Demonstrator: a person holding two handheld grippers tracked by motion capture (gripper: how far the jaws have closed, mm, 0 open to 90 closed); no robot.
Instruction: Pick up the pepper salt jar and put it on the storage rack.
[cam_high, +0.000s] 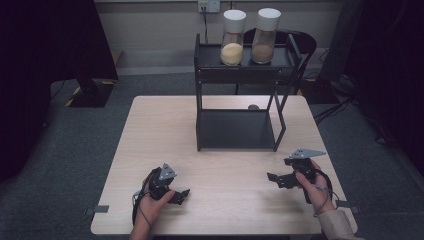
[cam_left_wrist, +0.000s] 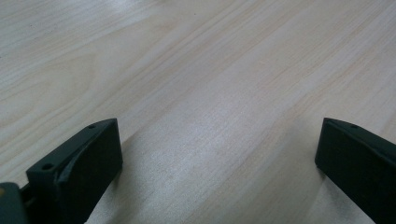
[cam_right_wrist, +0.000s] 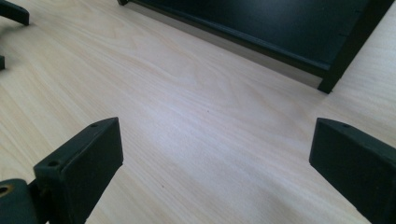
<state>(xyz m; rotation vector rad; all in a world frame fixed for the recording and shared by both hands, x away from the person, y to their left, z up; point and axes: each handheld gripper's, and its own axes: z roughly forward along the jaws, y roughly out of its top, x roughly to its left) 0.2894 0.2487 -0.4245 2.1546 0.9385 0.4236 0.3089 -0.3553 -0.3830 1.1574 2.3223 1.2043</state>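
A black two-tier rack (cam_high: 240, 100) stands at the table's far middle. Two clear jars with white lids stand on its top shelf, one with yellow grains (cam_high: 232, 37), one with brown powder (cam_high: 265, 36). My left gripper (cam_high: 179, 196) rests low over the near left of the light wooden table (cam_high: 150, 130), held in a hand, its jaws wide apart over bare wood (cam_left_wrist: 210, 93). My right gripper (cam_high: 274, 179) sits at the near right, open too, pointing left. The rack's lower shelf (cam_right_wrist: 261, 23) crosses the top of the right gripper view.
A small dark round thing (cam_high: 253, 107) lies on the table behind the rack. A chair stands beyond the rack. Dark shapes flank the table on both sides over grey carpet. A wall socket (cam_high: 209, 6) is at the back.
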